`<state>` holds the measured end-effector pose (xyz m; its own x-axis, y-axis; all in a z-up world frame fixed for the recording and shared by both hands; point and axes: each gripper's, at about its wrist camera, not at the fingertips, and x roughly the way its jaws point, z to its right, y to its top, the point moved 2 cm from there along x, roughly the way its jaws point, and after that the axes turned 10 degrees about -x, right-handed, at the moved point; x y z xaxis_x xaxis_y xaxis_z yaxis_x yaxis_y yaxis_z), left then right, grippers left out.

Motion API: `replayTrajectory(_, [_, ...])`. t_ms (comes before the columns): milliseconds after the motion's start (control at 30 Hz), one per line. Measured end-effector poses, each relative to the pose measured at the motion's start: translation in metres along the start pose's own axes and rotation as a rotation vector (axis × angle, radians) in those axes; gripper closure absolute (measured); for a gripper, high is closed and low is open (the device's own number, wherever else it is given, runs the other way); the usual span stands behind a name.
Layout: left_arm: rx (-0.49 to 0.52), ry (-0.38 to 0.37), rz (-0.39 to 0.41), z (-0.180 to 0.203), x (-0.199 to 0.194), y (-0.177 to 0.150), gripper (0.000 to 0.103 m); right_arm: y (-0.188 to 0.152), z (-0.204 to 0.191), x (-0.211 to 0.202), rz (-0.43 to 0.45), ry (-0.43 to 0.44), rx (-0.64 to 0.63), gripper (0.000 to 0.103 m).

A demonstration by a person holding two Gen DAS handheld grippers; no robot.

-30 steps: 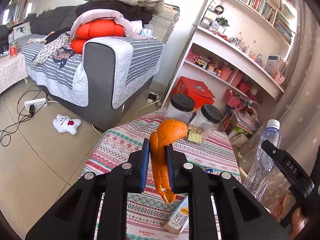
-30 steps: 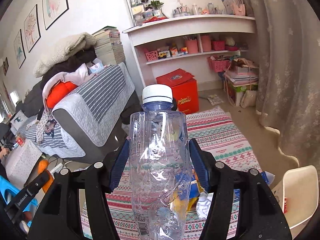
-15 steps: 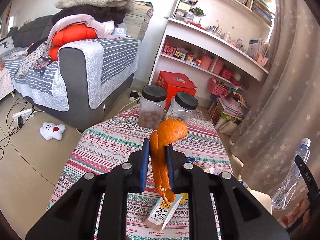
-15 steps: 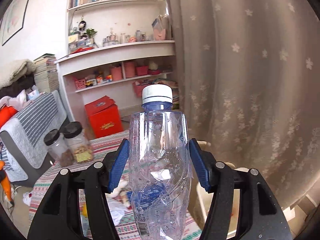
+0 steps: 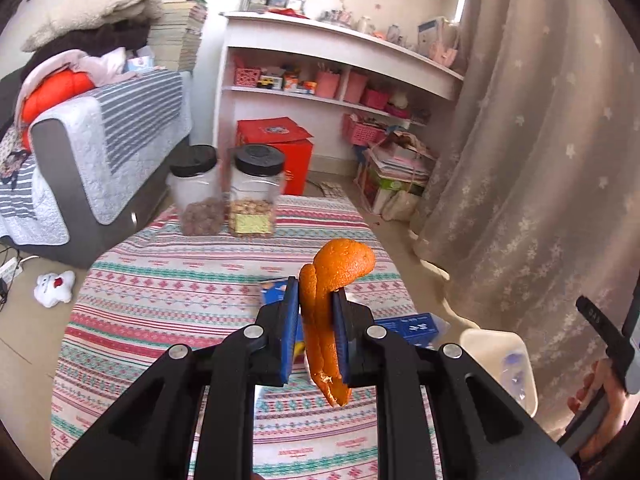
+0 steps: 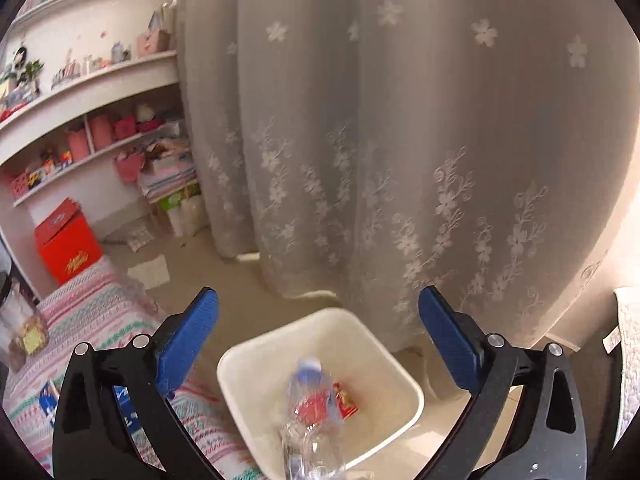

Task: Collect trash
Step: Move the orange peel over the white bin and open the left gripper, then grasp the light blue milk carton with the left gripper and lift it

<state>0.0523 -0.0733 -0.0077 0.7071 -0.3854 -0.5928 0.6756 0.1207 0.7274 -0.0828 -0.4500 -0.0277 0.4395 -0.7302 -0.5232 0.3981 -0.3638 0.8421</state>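
My left gripper [image 5: 316, 316] is shut on a long strip of orange peel [image 5: 328, 300], held above the patterned tablecloth [image 5: 180, 292]. A cream waste bin [image 5: 496, 364] stands off the table's right edge. In the right wrist view my right gripper [image 6: 318, 312] hangs over that bin [image 6: 256, 360], its jaws opening wide with nothing pressed between the blue pads. A clear plastic bottle [image 6: 312, 412] with a blue neck, blurred, is dropping into the bin. A red wrapper [image 6: 346, 400] lies on the bin's bottom.
Two black-lidded jars [image 5: 256, 196] stand at the table's far end. Blue packets [image 5: 416, 326] lie near the right edge. A flowered curtain [image 6: 400, 140] hangs right behind the bin. A sofa [image 5: 100, 140], white shelves [image 5: 340, 68] and a red box [image 5: 280, 148] lie beyond. A hand [image 5: 600, 412] holds the right gripper.
The right gripper swung right from the table to over the bin, opened and let the bottle fall. The left gripper moved right with the peel; the bin has come into its view.
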Motion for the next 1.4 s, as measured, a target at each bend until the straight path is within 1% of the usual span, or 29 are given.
replayTrajectory(100, [0.047,-0.088,-0.045,0.054,0.016,-0.014,0.086,0.010,0.025,0.004,0.023,-0.037,0.071,0.007])
replayTrajectory(233, [0.089,-0.231,-0.134,0.136,0.041,-0.033,0.086,0.015,0.053,0.008,0.013,-0.068,0.151,0.007])
replayTrajectory(367, [0.126,-0.333,-0.224,0.206,0.064,-0.056,0.086,0.016,0.079,0.017,-0.008,-0.079,0.220,0.007])
replayTrajectory(500, [0.182,-0.378,-0.292,0.256,0.082,-0.082,0.085,0.016,0.102,0.023,-0.020,-0.096,0.280,0.007])
replayTrajectory(567, [0.198,-0.392,-0.327,0.272,0.092,-0.096,0.084,0.015,0.111,0.026,-0.028,-0.104,0.302,0.007])
replayTrajectory(633, [0.205,-0.406,-0.378,0.283,0.103,-0.109,0.084,0.014,0.117,0.028,-0.036,-0.110,0.323,0.007])
replayTrajectory(667, [0.210,-0.405,-0.406,0.287,0.109,-0.116,0.080,0.013,0.120,0.027,-0.038,-0.110,0.334,0.007])
replayTrajectory(700, [0.216,-0.396,-0.429,0.289,0.114,-0.123,0.071,0.013,0.121,0.027,-0.039,-0.108,0.342,0.007])
replayTrajectory(767, [0.229,-0.380,-0.452,0.290,0.119,-0.132,0.037,0.013,0.121,0.027,-0.039,-0.106,0.342,0.007])
replayTrajectory(867, [0.241,-0.351,-0.443,0.280,0.119,-0.133,0.024,0.013,0.116,0.024,-0.041,-0.082,0.341,0.007])
replayTrajectory(967, [0.253,-0.274,-0.432,0.256,0.118,-0.123,0.024,0.013,0.099,0.023,-0.060,-0.030,0.323,0.007])
replayTrajectory(1033, [0.274,-0.208,-0.406,0.234,0.114,-0.112,0.024,0.013,0.079,0.023,-0.090,0.032,0.285,0.007])
replayTrajectory(1233, [0.315,0.008,-0.389,0.147,0.111,-0.076,0.024,0.010,0.005,0.017,-0.165,0.193,0.125,0.007])
replayTrajectory(1333, [0.345,0.111,-0.418,0.099,0.112,-0.061,0.024,0.004,-0.027,0.013,-0.207,0.269,0.078,0.007])
replayTrajectory(1400, [0.374,0.171,-0.463,0.066,0.115,-0.054,0.024,0.000,-0.046,0.012,-0.241,0.320,0.047,0.007])
